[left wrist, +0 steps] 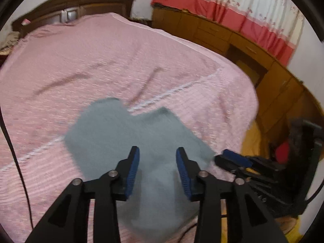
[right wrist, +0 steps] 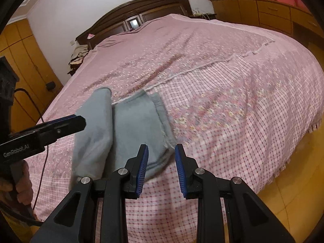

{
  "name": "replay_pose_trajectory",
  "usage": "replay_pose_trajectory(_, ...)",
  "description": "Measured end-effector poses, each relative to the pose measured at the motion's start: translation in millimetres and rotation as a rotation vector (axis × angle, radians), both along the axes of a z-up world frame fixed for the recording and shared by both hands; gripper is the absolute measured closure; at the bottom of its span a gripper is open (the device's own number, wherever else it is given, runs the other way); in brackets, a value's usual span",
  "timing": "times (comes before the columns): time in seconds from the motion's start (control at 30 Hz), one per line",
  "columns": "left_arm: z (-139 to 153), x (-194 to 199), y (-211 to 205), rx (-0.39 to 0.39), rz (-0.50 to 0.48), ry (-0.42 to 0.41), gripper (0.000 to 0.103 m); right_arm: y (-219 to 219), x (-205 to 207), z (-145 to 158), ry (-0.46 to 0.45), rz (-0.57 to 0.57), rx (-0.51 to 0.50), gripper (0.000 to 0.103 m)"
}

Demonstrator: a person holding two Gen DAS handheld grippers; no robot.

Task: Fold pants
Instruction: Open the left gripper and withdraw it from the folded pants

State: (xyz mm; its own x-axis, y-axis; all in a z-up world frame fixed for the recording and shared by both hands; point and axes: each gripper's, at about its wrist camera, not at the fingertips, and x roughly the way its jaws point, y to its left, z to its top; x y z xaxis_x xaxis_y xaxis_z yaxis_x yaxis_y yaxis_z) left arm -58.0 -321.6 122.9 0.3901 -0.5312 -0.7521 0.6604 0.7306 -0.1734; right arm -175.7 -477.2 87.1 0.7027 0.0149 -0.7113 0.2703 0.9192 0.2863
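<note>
Grey-blue pants (left wrist: pixel 129 141) lie folded into a short bundle on the pink bedspread near the bed's front edge; they also show in the right wrist view (right wrist: pixel 129 129), with two legs doubled side by side. My left gripper (left wrist: pixel 157 158) is open and empty, hovering above the pants' near part. My right gripper (right wrist: pixel 161 151) is open and empty, just off the pants' right front corner. The right gripper shows in the left wrist view (left wrist: pixel 232 158) at the pants' right edge. The left gripper shows in the right wrist view (right wrist: pixel 66 124) left of the pants.
The pink bedspread (right wrist: pixel 222 85) covers a large bed with a dark wooden headboard (right wrist: pixel 141 10). Wooden cabinets (left wrist: pixel 253 50) run along the right wall under a red and white curtain (left wrist: pixel 243 10). A black cable (right wrist: pixel 43 141) hangs at the left.
</note>
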Motion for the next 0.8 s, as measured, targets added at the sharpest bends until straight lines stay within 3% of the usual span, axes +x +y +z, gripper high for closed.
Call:
replay_pose_trajectory(0.1, -4, 7, 17, 0.024, 0.061, -0.008, 0.063, 11, 5, 7, -0.011, 0.026, -0.013, 0.075)
replay_pose_trajectory(0.4, -26, 20, 76, -0.011, 0.208, 0.069, 0.063, 45, 22, 29, -0.025, 0.121, -0.069, 0.07)
replay_pose_trajectory(0.63, -35, 16, 98, -0.007, 0.245, 0.07, 0.063, 64, 38, 24, 0.011, 0.179, -0.042, 0.059)
replay_pose_trajectory(0.8, -44, 15, 103, -0.009, 0.251, 0.092, 0.063, 67, 57, 16, 0.059, 0.213, -0.032, 0.059)
